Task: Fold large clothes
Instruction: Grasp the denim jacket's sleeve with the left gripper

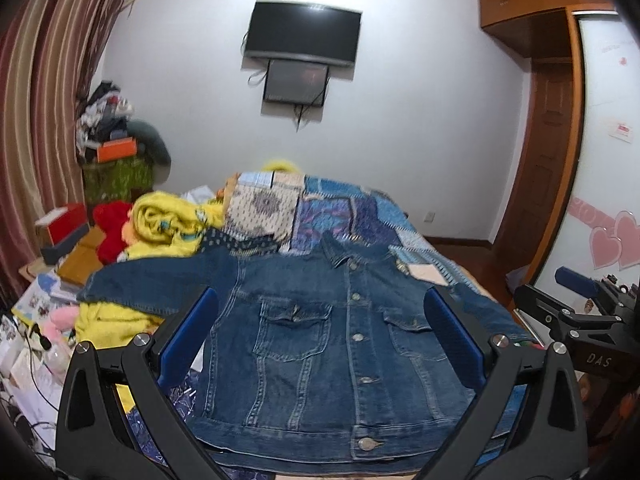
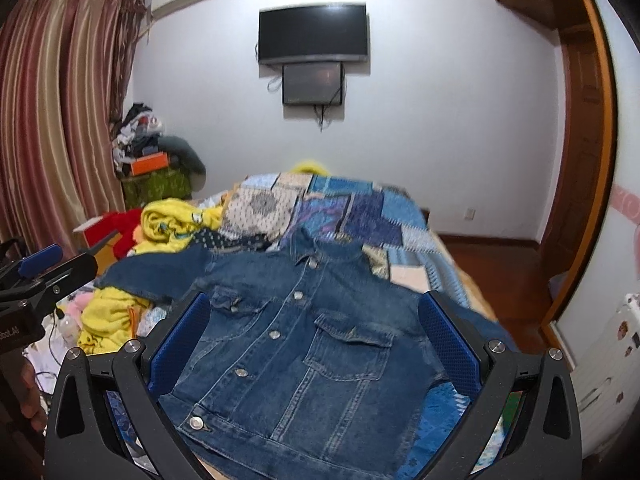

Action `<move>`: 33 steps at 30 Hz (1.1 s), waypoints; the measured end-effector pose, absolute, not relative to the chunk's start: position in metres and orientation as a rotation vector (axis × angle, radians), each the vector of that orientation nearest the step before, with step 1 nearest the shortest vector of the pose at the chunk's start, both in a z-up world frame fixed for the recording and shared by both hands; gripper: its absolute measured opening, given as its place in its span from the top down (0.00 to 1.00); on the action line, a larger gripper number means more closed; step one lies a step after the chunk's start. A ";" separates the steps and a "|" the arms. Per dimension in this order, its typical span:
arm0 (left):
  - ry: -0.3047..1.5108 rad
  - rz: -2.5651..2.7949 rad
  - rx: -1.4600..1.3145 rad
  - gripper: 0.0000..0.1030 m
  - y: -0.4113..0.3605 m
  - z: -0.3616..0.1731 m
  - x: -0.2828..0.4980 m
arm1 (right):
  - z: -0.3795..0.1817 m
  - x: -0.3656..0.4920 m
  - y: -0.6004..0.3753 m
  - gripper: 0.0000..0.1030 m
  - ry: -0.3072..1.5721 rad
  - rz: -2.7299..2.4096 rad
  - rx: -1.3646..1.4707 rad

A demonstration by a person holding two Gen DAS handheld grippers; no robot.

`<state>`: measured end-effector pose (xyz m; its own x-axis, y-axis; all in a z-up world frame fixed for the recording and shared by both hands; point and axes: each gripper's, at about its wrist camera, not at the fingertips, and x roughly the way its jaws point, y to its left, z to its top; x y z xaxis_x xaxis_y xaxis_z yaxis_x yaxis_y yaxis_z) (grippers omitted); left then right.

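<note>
One denim jacket (image 1: pixel 332 344), buttoned, front up, lying flat on the patchwork quilt (image 1: pixel 352 216); two grippers above its hem.
I see my left gripper (image 1: pixel 320 336) and right gripper (image 2: pixel 314 336) both spread wide, holding and touching nothing.

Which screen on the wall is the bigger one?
The upper black screen is bigger; it is wide and dark. The small screen hangs right under it, with cables dangling.
</note>
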<state>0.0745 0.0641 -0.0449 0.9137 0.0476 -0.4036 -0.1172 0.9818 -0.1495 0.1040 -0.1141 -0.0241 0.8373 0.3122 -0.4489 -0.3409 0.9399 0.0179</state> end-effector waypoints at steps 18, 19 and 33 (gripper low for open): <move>0.735 0.347 -0.390 0.00 0.229 -0.172 0.175 | -0.130 0.237 -0.089 0.00 0.933 0.314 0.008; 0.744 0.368 -0.382 0.00 0.241 -0.177 0.180 | -0.134 0.244 -0.088 0.00 0.952 0.292 -0.005; 0.884 0.277 -0.711 0.11 0.371 -0.260 0.240 | -0.165 0.282 -0.080 0.00 1.081 0.239 -0.043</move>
<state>0.2400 0.3711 -0.2598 0.6177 -0.0622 -0.7839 -0.4982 0.7403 -0.4513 0.2823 -0.0800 -0.1646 0.4477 0.1719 -0.8775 -0.2138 0.9735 0.0816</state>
